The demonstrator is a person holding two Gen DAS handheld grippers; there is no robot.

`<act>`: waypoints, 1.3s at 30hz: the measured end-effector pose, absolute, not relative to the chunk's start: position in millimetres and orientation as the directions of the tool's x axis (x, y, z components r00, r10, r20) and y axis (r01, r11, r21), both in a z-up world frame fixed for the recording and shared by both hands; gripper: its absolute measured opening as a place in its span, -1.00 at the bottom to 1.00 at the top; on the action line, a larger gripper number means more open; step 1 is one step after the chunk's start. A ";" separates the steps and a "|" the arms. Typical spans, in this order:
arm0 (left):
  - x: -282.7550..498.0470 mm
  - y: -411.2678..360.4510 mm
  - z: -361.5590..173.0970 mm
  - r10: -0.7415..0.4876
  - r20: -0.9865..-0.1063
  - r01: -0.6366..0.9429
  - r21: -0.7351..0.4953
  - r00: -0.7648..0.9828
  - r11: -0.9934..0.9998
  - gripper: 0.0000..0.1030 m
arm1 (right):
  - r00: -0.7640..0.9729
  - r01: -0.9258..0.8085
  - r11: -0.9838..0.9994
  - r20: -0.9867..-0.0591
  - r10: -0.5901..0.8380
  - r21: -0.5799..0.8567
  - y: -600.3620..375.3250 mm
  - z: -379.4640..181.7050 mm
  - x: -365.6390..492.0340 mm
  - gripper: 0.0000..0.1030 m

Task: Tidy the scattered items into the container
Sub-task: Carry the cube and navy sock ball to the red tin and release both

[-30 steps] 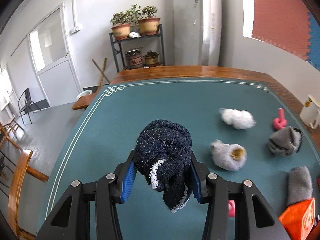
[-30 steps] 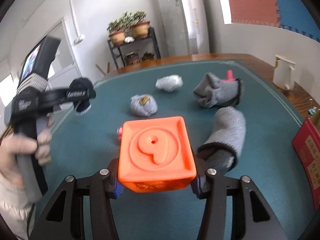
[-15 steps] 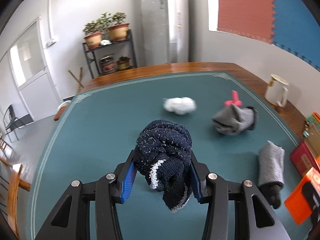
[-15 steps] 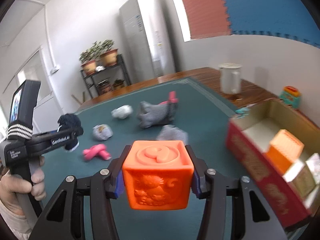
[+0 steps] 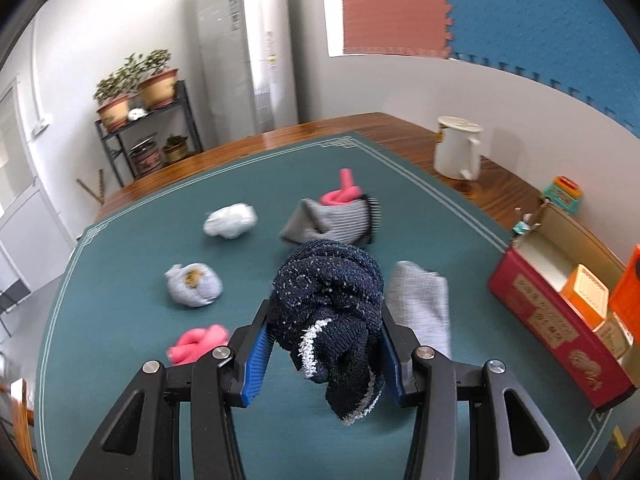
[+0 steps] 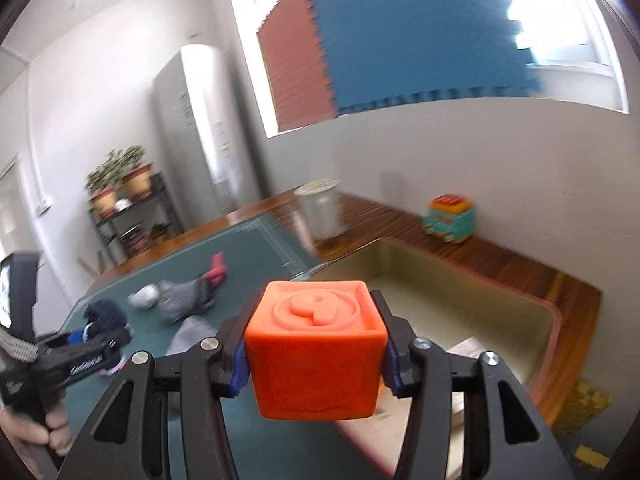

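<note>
My left gripper [image 5: 324, 344] is shut on a dark navy sock bundle [image 5: 326, 312], held above the green table mat [image 5: 132, 264]. In the right wrist view my right gripper [image 6: 316, 356] is shut on an orange cube [image 6: 316, 360] embossed with a 9, held in front of the open red box [image 6: 440, 292]. That box [image 5: 548, 316] stands at the mat's right edge and holds an orange carton [image 5: 584, 292]. The left gripper [image 6: 100, 344] and its navy sock [image 6: 105, 316] show at the lower left of the right wrist view, in a person's hand [image 6: 40, 432].
On the mat lie a white sock ball [image 5: 230, 221], a grey sock ball [image 5: 193, 284], a striped grey sock [image 5: 332, 222], a flat grey sock [image 5: 420, 304] and two pink toys [image 5: 196, 344] [image 5: 344, 194]. A white mug [image 5: 456, 148] and a toy bus [image 5: 562, 192] stand on the wooden rim.
Both grippers have swung to the right toward the red box with their loads. The orange cube has risen and now sits in front of the box's open top.
</note>
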State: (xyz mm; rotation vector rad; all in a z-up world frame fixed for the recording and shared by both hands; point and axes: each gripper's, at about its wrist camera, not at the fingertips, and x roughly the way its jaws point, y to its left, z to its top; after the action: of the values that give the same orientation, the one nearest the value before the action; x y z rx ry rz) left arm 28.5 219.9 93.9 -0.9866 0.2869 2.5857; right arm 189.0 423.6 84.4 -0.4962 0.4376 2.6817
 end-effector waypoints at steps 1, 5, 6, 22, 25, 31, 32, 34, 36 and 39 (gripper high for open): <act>30.0 222.9 94.8 0.263 -0.674 -0.405 0.060 -0.690 -0.912 -0.05 | -0.861 -0.432 -0.872 -0.391 0.324 0.231 430.5 86.0 191.7 0.07; 36.5 237.4 100.5 0.297 -0.673 -0.444 0.053 -0.677 -0.894 -0.05 | -0.840 -0.489 -0.841 -0.385 0.383 0.229 454.7 89.5 196.2 0.07; 38.6 242.7 103.3 0.309 -0.672 -0.457 0.049 -0.673 -0.888 -0.05 | -0.833 -0.499 -0.837 -0.390 0.392 0.225 459.3 89.2 196.4 0.07; 59.3 358.7 130.1 0.550 -0.663 -0.702 -0.052 -0.508 -0.710 -0.05 | -0.758 -0.626 -0.728 -0.438 0.484 0.278 518.0 67.1 226.7 0.52; 60.2 380.7 126.8 0.561 -0.673 -0.728 -0.048 -0.482 -0.684 -0.04 | -0.758 -0.628 -0.724 -0.439 0.483 0.287 522.1 65.7 232.5 0.52; 57.7 403.7 116.4 0.548 -0.706 -0.740 -0.051 -0.448 -0.671 0.63 | -0.765 -0.618 -0.725 -0.443 0.467 0.303 524.5 61.7 234.1 0.53; 57.2 403.0 116.0 0.548 -0.702 -0.734 -0.052 -0.455 -0.677 0.63 | -0.767 -0.615 -0.727 -0.445 0.462 0.305 524.5 60.8 232.7 0.53; 53.3 399.5 116.0 0.541 -0.705 -0.725 -0.055 -0.459 -0.686 0.63 | -0.770 -0.610 -0.730 -0.449 0.454 0.308 523.7 59.6 230.0 0.53; 49.3 394.7 116.0 0.536 -0.706 -0.716 -0.059 -0.463 -0.696 0.63 | -0.775 -0.602 -0.735 -0.450 0.444 0.311 521.2 59.0 226.9 0.53; 43.4 385.0 116.4 0.530 -0.703 -0.700 -0.065 -0.474 -0.712 0.63 | -0.783 -0.588 -0.747 -0.450 0.430 0.310 515.3 59.6 221.4 0.53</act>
State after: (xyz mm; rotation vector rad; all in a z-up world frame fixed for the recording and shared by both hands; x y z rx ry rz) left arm 43.4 385.0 116.4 -0.9377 0.2998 2.1908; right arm 221.4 515.3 59.6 -0.4774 0.5982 2.4634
